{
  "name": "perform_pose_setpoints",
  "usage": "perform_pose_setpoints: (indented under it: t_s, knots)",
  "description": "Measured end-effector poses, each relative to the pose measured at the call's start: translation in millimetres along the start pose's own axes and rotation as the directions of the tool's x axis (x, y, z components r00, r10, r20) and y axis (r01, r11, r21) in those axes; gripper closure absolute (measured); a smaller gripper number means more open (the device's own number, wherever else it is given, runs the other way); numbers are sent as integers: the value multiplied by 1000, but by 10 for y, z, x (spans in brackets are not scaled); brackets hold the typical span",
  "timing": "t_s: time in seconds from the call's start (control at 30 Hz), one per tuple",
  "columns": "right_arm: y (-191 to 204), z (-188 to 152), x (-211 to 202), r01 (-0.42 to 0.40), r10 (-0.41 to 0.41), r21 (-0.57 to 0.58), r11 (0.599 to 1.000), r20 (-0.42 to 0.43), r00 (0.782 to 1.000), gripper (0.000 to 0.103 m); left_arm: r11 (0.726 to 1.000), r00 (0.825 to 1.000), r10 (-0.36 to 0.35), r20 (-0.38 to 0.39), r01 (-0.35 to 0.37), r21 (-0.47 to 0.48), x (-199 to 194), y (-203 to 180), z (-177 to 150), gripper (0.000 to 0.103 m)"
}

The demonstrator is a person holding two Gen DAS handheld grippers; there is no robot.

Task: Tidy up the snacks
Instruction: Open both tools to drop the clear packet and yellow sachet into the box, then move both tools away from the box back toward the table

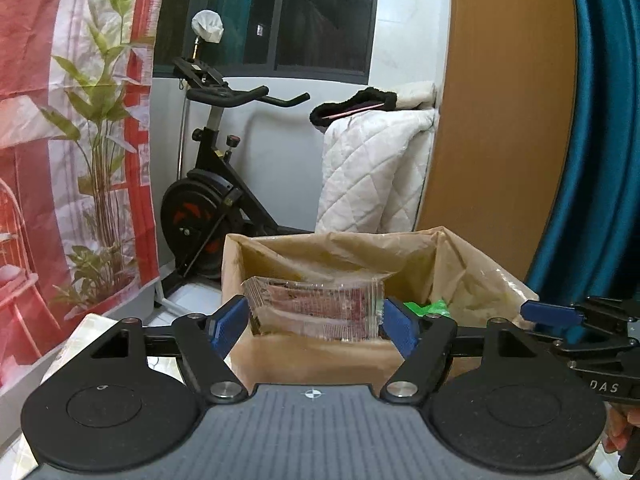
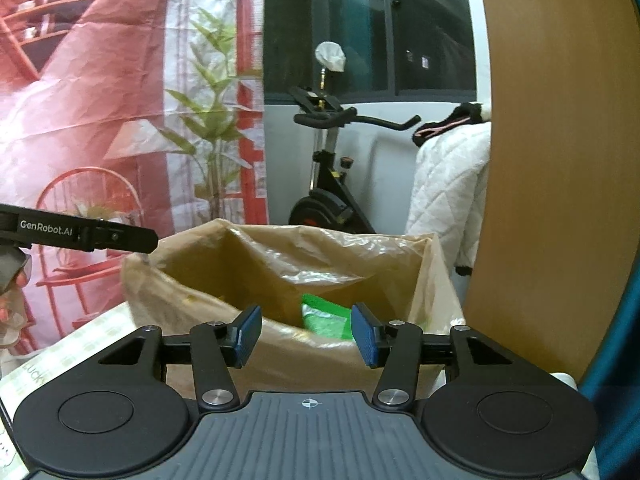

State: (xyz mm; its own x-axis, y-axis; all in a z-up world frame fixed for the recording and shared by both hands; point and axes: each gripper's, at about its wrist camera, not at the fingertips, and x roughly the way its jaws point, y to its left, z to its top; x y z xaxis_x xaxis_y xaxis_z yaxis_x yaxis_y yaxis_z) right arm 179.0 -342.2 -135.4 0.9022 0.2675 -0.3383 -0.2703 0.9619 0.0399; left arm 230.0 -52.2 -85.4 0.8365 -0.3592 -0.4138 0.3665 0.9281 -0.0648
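A cardboard box (image 1: pixel 316 356) lined with a brown plastic bag (image 2: pixel 280 240) stands right in front of both grippers. My left gripper (image 1: pixel 314 326) is open at the box's near rim. A clear-wrapped stack of red snack packets (image 1: pixel 316 306), blurred, sits between its blue pads (image 1: pixel 228 324), inside the box mouth and just clear of them. A green snack packet (image 2: pixel 324 316) lies down in the box, its tip also showing in the left wrist view (image 1: pixel 430 308). My right gripper (image 2: pixel 306 336) is open and empty above the box's front edge.
An exercise bike (image 1: pixel 212 200) stands behind the box by the window. A white quilted blanket (image 1: pixel 372 176) hangs next to a wooden panel (image 1: pixel 500 120), with a teal curtain (image 1: pixel 600 140) at the right. A red printed backdrop (image 1: pixel 60 120) fills the left. A person's hand (image 2: pixel 12 304) holds the left gripper.
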Motion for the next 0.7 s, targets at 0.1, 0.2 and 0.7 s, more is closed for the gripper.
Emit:
perform_pose_setpoints:
  t_s: [0.1, 0.2, 0.7]
  knots:
    - [48, -65, -85, -12, 12, -3, 1000, -10, 1000, 57, 1000, 1000, -8, -19, 7, -3, -83, -23, -69, 28]
    - [58, -133, -146, -21, 21, 19, 1000, -18, 1000, 57, 1000, 999, -15, -41, 15, -4, -158, -32, -134, 28]
    - [-181, -885, -178, 37, -17, 160, 986, -124, 992, 57, 1000, 987, -11, -161, 8, -17, -108, 106, -567, 28]
